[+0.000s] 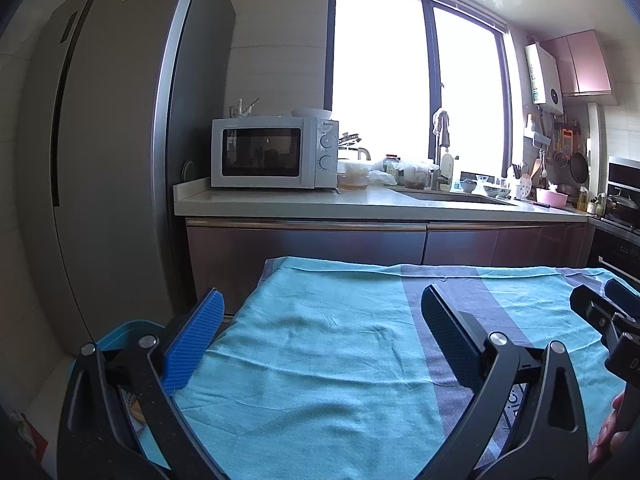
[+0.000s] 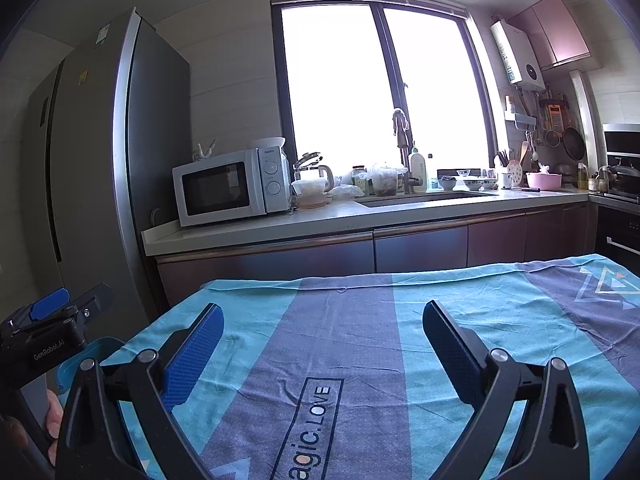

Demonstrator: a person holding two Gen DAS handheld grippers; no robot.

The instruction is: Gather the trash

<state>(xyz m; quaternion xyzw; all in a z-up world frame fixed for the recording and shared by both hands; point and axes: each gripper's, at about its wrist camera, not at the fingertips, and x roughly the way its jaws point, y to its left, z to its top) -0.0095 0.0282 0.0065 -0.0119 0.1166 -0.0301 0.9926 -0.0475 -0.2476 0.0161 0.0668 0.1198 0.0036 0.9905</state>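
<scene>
My left gripper (image 1: pixel 322 308) is open and empty, held over the left part of a table covered with a teal and grey striped cloth (image 1: pixel 320 340). My right gripper (image 2: pixel 322 322) is open and empty over the middle of the same cloth (image 2: pixel 352 340). No loose trash shows on the cloth in either view. A blue bin (image 1: pixel 120 332) stands on the floor at the table's left edge, just below my left gripper, with something inside it that I cannot make out. The bin's rim also shows in the right wrist view (image 2: pixel 94 350). Each gripper appears at the edge of the other's view.
A tall grey fridge (image 1: pixel 100 160) stands to the left. A counter (image 1: pixel 360 204) behind the table carries a white microwave (image 1: pixel 274 152), containers, a sink and a tap. An oven (image 1: pixel 620 216) is at the right. A window is behind the counter.
</scene>
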